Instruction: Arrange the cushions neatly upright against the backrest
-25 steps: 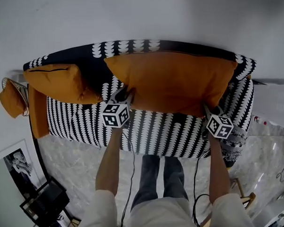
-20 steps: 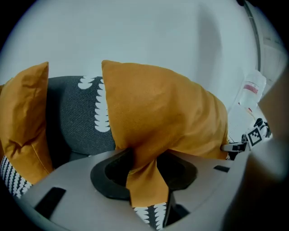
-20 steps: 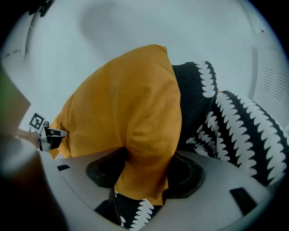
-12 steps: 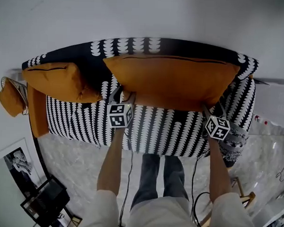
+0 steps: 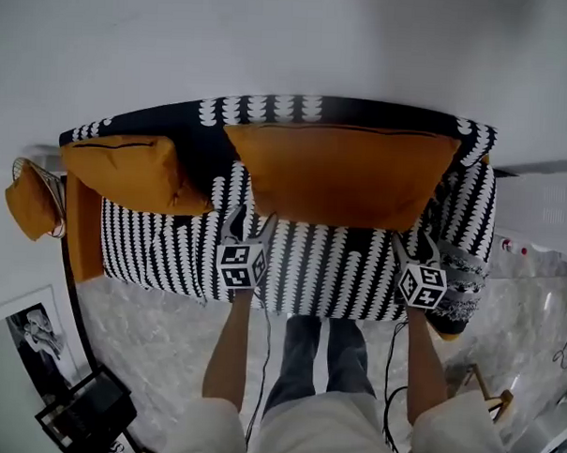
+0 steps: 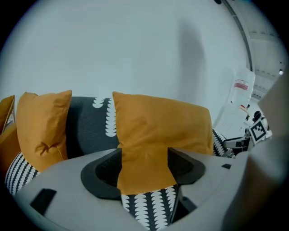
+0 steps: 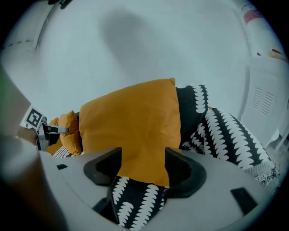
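The long orange fabric cushion [image 5: 342,176] stands upright on the seat of the black-and-white patterned sofa [image 5: 301,264], its back flat against the sofa's backrest and its top seam running level just under the backrest's upper edge. It fills the middle and right stretch of the sofa.

The left tool [image 5: 249,221] hovers over the sofa seat, just in front of the long cushion's lower left corner. Its jaws have just been opening and now stand wide apart, gripping nothing. The left gripper view looks through the gap at orange cloth and striped seat beyond, with no pad pressing on either.

The right tool [image 5: 412,243] hangs above the sofa seat below the long cushion's lower right corner. Its jaws have just eased in a touch, yet they are released too, well apart, with only the cushion face and the seat pattern visible past them.

Both tools slope downward towards the sofa, each held on a bare forearm reaching in from the sofa's front edge.

At the sofa's left end a smaller orange square cushion [image 5: 126,172] leans against the backrest, well apart from the long one, with bare dark backrest showing between the two. A plain white wall [image 5: 273,33] rises behind the sofa, and grey marbled floor [image 5: 148,328] lies in front of it.
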Demonstrator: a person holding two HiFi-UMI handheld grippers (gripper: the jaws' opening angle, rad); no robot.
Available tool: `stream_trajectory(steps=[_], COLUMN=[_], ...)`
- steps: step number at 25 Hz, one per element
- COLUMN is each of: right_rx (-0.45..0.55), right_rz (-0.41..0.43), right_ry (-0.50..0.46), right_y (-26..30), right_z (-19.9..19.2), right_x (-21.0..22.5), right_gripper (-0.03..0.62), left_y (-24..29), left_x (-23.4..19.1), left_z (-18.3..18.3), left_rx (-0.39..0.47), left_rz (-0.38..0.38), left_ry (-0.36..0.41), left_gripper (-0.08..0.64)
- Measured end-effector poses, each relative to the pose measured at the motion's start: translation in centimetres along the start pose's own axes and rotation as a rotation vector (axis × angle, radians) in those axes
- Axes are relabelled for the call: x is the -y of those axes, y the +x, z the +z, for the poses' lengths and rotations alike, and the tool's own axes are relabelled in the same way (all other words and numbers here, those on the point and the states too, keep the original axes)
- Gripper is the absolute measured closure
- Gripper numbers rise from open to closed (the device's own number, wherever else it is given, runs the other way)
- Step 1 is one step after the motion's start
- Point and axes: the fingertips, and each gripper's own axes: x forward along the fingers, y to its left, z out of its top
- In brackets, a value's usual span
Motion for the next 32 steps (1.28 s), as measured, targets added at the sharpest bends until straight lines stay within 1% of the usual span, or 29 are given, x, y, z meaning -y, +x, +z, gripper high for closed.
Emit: stream_trajectory(steps=[2,4,5,6,7,9,10,12,14,16,21,23,27,32], right_rx=[0.022,0.048,0.06,0.074,0.088,0.116,0.132,0.167,0.198,0.217,0.248,0.271,0.361,0.404], right_rz=[0.015,0.041,0.059,0.078,0.096,0.126,0.136,0.151,0.162,0.175,0.206,0.217,0.245,0.275], right_ry=[-0.01,-0.035,-0.055,-0.075,-0.093,-0.115,-0.122,-0.128,-0.135,-0.151,-0.178,-0.185,-0.205,-0.228], right_y=[-0.7,-1.9,-2.7,-3.5,-4.4,-6.4,-7.7,-10.6,-13.2,-15.7,-20.8,-22.4,-24.7,-27.0], right_z=[1.1,2.3,2.8,3.4,4.1,5.4,6.1,7.6,8.9,9.5,9.5,10.2,13.1,13.3], right_x=[-1.6,-3.7,-4.8,-5.9,-7.0,-9.4,-10.5,-12.6,-14.5,-16.7,-21.3,-22.7,-25.7,-28.5], right_gripper=[0.306,0.381,0.423,0.489,0.522,0.556,0.561,0.565,0.565,0.566,0.566,0.566,0.566,0.566], left_y=[-1.3,-3.0,-3.9,-5.0,-6.0,-8.5,-10.0,-13.2,-16.2,-18.9,-24.4,-26.2,-28.1,-30.2], left_x=[0.8,1.5,1.9,2.3,2.7,3.6,4.1,5.1,6.0,6.9,9.4,9.8,9.6,10.4], left_z=[0.7,1.3,1.5,1.9,2.4,3.5,4.0,5.5,7.6,8.7,8.9,9.2,10.5,10.1], left_rx=[0.024,0.046,0.058,0.071,0.086,0.115,0.131,0.18,0.241,0.278,0.307,0.321,0.359,0.381], left_rz=[-0.019,-0.036,-0.042,-0.046,-0.049,-0.056,-0.059,-0.062,-0.074,-0.1,-0.168,-0.175,-0.182,-0.182], left_ry=[0.014,0.032,0.043,0.055,0.07,0.11,0.134,0.177,0.183,0.184,0.198,0.199,0.183,0.208], left_gripper=[0.232,0.248,0.282,0.326,0.373,0.486,0.508,0.529,0.531,0.531,0.531,0.531,0.531,0.531])
